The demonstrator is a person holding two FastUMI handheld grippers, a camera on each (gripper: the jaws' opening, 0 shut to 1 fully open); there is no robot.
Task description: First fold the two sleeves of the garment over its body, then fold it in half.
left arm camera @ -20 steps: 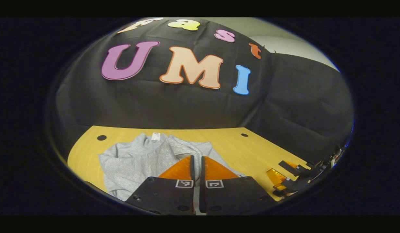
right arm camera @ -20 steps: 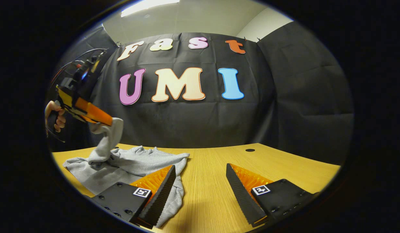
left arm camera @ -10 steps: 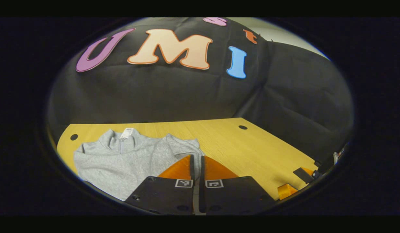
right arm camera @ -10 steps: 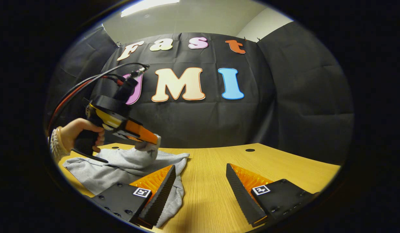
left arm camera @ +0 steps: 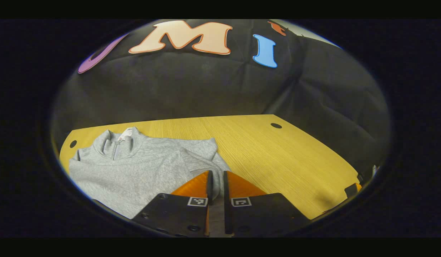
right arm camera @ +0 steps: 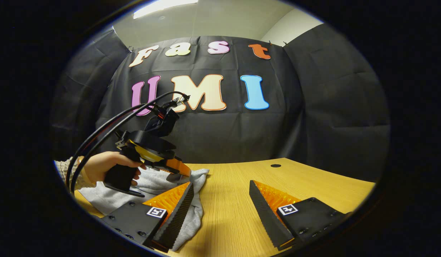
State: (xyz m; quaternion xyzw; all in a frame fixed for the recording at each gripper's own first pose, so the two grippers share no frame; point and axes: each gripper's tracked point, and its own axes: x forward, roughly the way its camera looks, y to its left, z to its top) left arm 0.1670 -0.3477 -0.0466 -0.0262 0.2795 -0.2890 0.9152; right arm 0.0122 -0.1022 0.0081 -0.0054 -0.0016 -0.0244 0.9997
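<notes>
Garment (left arm camera: 142, 167) lies on the surface (left arm camera: 277, 157), collar far side. Left hand-held gripper (left arm camera: 216, 178) narrow, a sleeve (left arm camera: 202, 162) fold pinched between its fingers, low over the body. Right hand-held gripper (right arm camera: 220, 200) wide, holding nothing. Judged: first sleeve nearly laid; second sleeve and halving remain.

The left gripper view rides low and close over the grey garment (left arm camera: 142, 167), looking along its own claw (left arm camera: 216, 178) across the bench (left arm camera: 277, 157) toward the black cloth wall, tipped downward. The right gripper view sits just above the bench (right arm camera: 234, 200) off the garment's (right arm camera: 149, 185) edge, facing the same wall more level, its claw (right arm camera: 220, 192) in front. Both share the garment, the bench top and the back wall; the right gripper view also takes in the left claw (right arm camera: 179, 171) and the hand (right arm camera: 106, 167) holding it, nearby.
</notes>
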